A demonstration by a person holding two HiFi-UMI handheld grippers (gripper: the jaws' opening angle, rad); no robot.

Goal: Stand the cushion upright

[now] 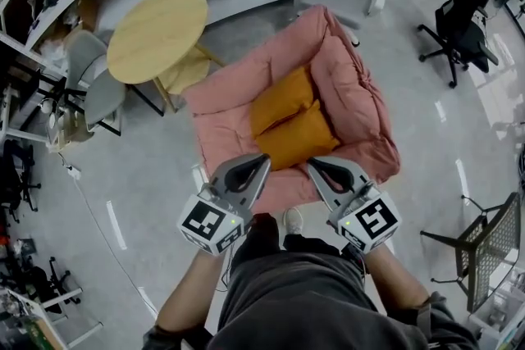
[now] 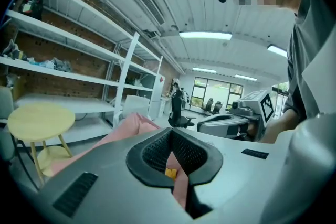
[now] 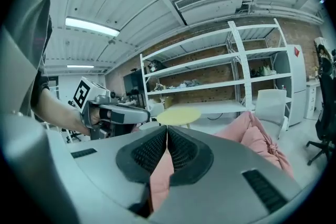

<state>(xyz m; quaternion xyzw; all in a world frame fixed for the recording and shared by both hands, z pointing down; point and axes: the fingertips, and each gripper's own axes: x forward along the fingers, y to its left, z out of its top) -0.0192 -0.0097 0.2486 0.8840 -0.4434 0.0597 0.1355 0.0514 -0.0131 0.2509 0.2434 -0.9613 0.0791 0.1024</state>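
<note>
Orange cushion (image 1: 297,139) on pink sofa (image 1: 353,86) seat, long axis slanting across it, left gripper (image 1: 264,160) and right gripper (image 1: 310,163) closed tight, holding nothing.

Orange cushion (image 1: 294,120): plain, soft, looks like 2 lobes w/ a crease btwn them; can't tell if 1 folded piece or 2 separate. Lying flat, not upright, long axis running diagonally. It sits in the seat hollow of a pink padded lounger (image 1: 230,115) on the floor, nearer the lounger's raised back and right side. Only a small orange sliver (image 2: 170,172) shows in the left gripper view.
</note>
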